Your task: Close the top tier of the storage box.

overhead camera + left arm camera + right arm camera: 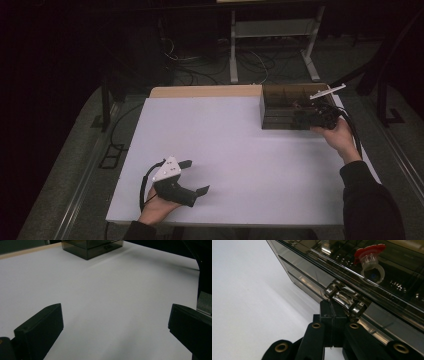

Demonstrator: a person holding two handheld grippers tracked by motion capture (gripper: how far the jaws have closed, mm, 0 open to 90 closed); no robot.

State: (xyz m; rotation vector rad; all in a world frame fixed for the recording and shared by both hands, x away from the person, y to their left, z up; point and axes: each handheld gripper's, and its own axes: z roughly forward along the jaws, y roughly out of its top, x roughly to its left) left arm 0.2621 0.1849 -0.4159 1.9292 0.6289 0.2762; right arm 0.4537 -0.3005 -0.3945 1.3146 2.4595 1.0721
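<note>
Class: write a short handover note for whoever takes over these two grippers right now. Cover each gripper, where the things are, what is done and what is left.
Right gripper: jaws shut, tips at the metal handle on the front of the smoky box; whether they pinch it is hard to tell.
Left gripper: jaws wide open, nothing between them, near the table's front edge.
Box: far right corner of the table. A clear ring with a red top lies inside.
Done: right gripper brought to the handle.
Left: the drawers look closed, so probably pull one by the handle; the left gripper could steady the box.
</note>
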